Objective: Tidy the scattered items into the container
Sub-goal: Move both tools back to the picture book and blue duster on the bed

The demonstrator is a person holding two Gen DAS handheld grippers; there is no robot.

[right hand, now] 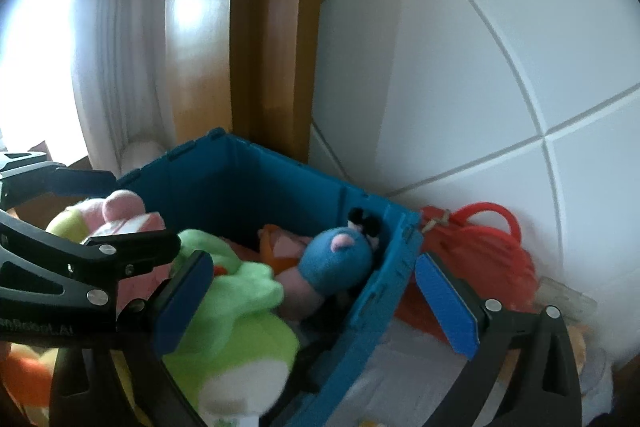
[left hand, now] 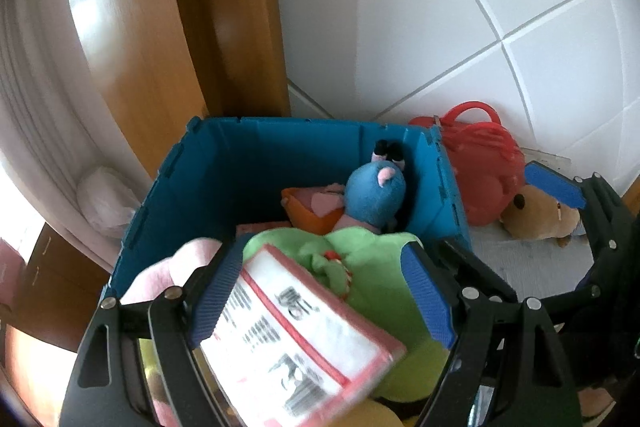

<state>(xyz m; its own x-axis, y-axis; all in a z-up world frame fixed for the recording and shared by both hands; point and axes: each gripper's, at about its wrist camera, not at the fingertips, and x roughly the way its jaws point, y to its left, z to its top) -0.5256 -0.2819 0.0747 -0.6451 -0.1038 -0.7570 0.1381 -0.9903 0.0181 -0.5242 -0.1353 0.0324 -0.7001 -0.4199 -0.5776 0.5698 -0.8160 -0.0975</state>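
The floor [left hand: 532, 263] is light grey w/ a dull, smudged look. It meets a white tiled wall at the back.

On it sits a blue box [left hand: 224, 163], pushed into the back corner by a brown wood door frame. The box is full of soft toys.

Right beside the box, by the wall, lies a red bag [left hand: 480, 171] w/ a round red handle. It touches the box's side.

In front of the bag lies a brown teddy [left hand: 536, 215], right by the bag. Can't tell if they touch.

The floor in front of the teddy is bare.

At the far left, by a white curtain, sits a white crumpled plastic thing [left hand: 106, 199]; too blurry to tell more.
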